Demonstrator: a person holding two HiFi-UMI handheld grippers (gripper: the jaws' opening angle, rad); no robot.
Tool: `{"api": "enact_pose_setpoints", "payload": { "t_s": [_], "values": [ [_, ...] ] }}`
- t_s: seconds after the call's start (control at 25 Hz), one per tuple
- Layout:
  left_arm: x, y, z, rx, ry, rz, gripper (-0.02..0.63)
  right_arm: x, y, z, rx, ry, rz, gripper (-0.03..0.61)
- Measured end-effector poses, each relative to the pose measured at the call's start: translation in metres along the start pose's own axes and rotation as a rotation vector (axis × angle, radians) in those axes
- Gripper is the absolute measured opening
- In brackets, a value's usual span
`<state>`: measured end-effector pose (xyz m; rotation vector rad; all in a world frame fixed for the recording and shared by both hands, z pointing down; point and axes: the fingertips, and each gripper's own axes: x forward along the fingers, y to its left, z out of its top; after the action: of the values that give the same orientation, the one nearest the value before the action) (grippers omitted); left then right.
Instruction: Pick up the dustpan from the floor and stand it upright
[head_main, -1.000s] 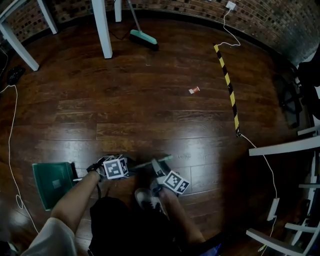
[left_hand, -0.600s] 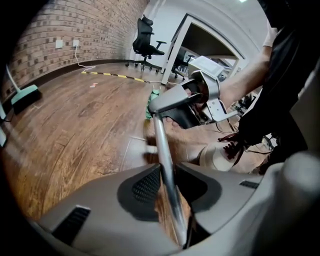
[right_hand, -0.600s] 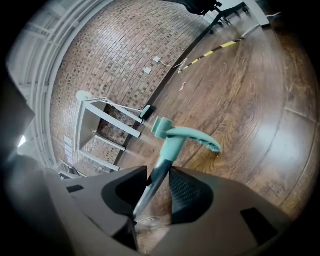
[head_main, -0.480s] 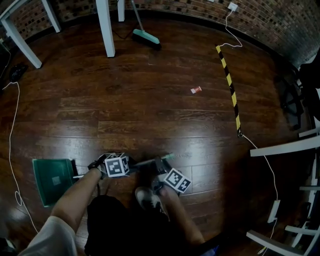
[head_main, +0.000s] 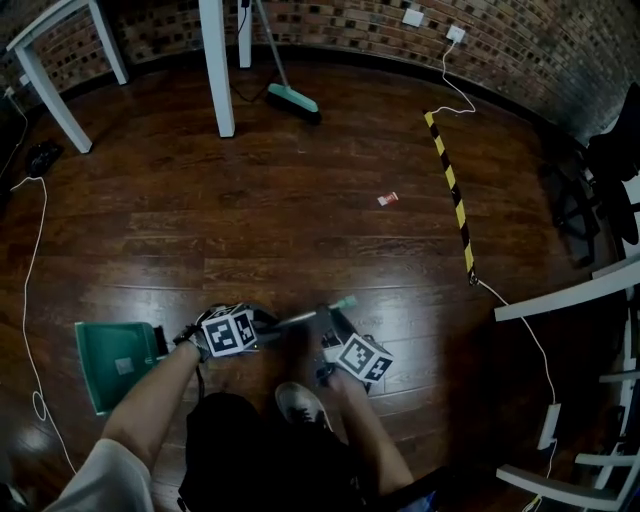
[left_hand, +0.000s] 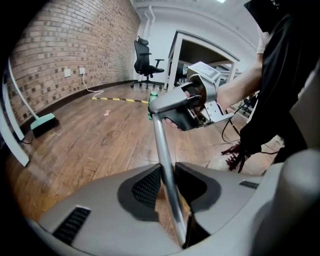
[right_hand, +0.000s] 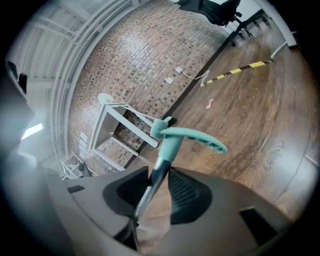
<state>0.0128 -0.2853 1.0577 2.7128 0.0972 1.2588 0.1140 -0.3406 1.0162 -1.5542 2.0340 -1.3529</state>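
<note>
Dark wooden floor (head_main: 300, 210) fills the head view, edged by a brick wall (head_main: 520, 40) along the top. At 8 o'clock sits the green plastic dustpan (head_main: 115, 365), its open tray facing up; whether it touches the floor cannot be told. Its silver metal shaft (head_main: 300, 318) runs from the tray toward 3 o'clock, slanting slightly up the view, and ends in a teal plastic handle (head_main: 345, 302) near the centre.

Your left gripper (head_main: 268, 322) is clenched on the shaft's middle; in the left gripper view the shaft (left_hand: 167, 170) passes between the two dark pads (left_hand: 147, 187), touching both. Your right gripper (head_main: 328, 322) grasps the shaft just below the handle, its jaws closing on it; the right gripper view shows the handle (right_hand: 192, 137) curving out just past the jaws.

At 12 o'clock a teal broom (head_main: 292, 98) rests on the floor beside white table legs (head_main: 218, 70). A yellow-and-black striped strip (head_main: 450, 190) lies at 2 o'clock.
</note>
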Motion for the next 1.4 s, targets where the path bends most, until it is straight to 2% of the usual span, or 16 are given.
{"api": "enact_pose_setpoints", "payload": {
  "t_s": [0.16,0.36,0.52,0.84,1.08,1.24,1.4],
  "values": [
    [-0.034,0.013,0.038,-0.014,-0.138,0.070,0.106,-0.003,0.043,0.043,-0.082,-0.068,0.043,0.126],
    [-0.074,0.026,0.078,0.043,-0.260,0.167,0.107,-0.008,0.098,0.092,-0.193,-0.150,0.121,0.118],
    [-0.109,0.029,0.101,0.051,-0.365,0.223,0.104,-0.016,0.144,0.117,-0.301,-0.202,0.191,0.115],
    [-0.184,0.015,0.128,0.094,-0.587,0.301,0.101,-0.037,0.249,0.136,-0.572,-0.227,0.357,0.114],
    [-0.248,0.019,0.148,0.059,-0.782,0.380,0.097,-0.047,0.340,0.150,-0.757,-0.291,0.489,0.110],
    [-0.276,0.013,0.158,0.060,-0.869,0.380,0.094,-0.057,0.386,0.148,-0.839,-0.327,0.575,0.104],
    [-0.293,0.008,0.161,0.066,-0.937,0.361,0.091,-0.065,0.414,0.139,-0.892,-0.327,0.640,0.097]
  ]
}}
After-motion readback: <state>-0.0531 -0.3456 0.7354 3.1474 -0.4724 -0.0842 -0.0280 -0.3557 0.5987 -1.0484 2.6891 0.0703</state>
